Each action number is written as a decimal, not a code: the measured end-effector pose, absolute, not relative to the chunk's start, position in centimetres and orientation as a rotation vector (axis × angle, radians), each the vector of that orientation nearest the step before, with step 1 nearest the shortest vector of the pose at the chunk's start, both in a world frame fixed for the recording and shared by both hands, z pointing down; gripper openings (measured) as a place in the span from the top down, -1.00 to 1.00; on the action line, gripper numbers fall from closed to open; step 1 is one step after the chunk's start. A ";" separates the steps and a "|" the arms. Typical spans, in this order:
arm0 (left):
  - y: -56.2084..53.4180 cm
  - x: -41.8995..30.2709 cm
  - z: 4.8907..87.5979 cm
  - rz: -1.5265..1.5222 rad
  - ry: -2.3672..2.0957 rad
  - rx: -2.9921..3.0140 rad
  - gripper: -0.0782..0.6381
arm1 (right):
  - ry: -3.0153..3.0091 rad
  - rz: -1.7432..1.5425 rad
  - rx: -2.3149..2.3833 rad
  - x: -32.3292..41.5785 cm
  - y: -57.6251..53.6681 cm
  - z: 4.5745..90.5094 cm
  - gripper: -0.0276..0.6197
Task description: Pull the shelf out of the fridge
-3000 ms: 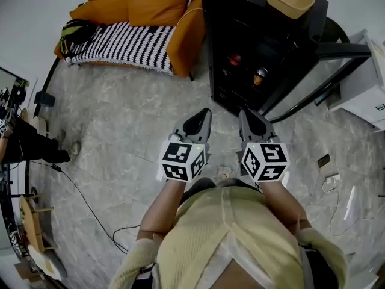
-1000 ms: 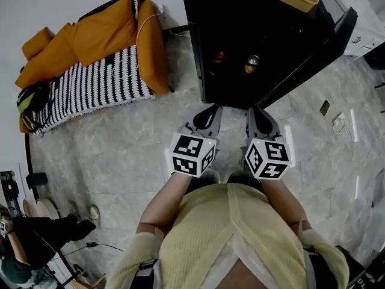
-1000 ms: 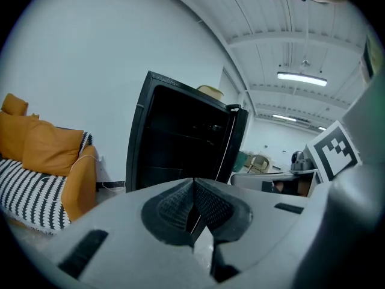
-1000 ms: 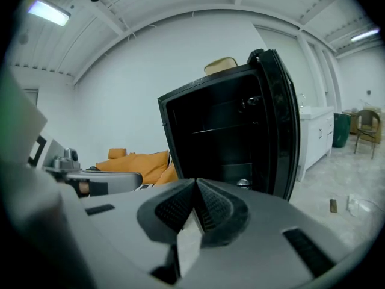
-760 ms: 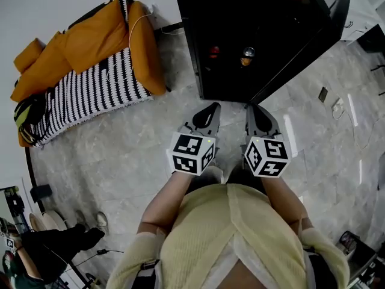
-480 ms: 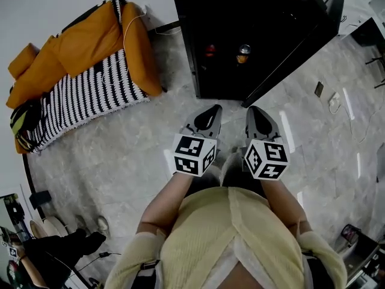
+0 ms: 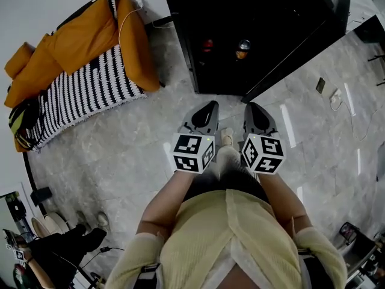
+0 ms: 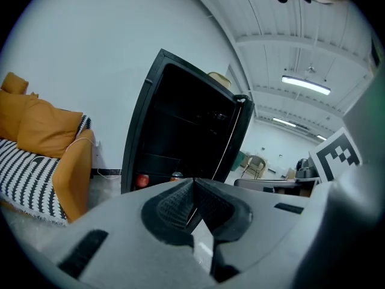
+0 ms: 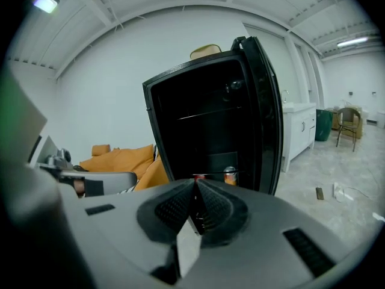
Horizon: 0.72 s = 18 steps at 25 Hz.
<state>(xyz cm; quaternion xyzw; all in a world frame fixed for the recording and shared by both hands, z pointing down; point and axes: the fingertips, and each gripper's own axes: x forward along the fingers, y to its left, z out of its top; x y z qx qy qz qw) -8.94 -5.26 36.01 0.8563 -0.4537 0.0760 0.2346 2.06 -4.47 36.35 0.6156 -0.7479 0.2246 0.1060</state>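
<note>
1. Although its door [image 9: 267, 119] stands open, the black fridge [image 7: 252, 35] holds the shelf [image 9: 204, 115] inside, a thin level line across the dark interior.
2. Left hand-held gripper [image 7: 210, 105]: jaws pressed together with nothing between them. It hangs over the floor [image 7: 120, 143] before the fridge, apart from it.
3. Right hand-held gripper [image 7: 249, 107]: jaws likewise closed and empty, just beside the left one and pointing at the fridge.
4. A red item [image 7: 207, 44] and a can [image 7: 242, 48] sit side by side low in the fridge, below the shelf.
5. An orange sofa [image 7: 72, 41] with a striped cover stands left of the fridge.
</note>
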 end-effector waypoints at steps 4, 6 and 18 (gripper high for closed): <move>-6.8 -8.5 36.8 0.181 -1.263 2.326 0.71 | -2.227 0.655 1.810 2.6 -6.1 37.0 0.82; -7.6 -7.9 37.3 0.158 -1.259 2.317 0.71 | -2.227 0.664 1.810 3.1 -6.7 37.7 0.82; -13.1 -7.0 41.6 -0.010 -1.280 2.195 0.71 | -2.244 0.791 1.804 3.3 -12.0 42.8 0.82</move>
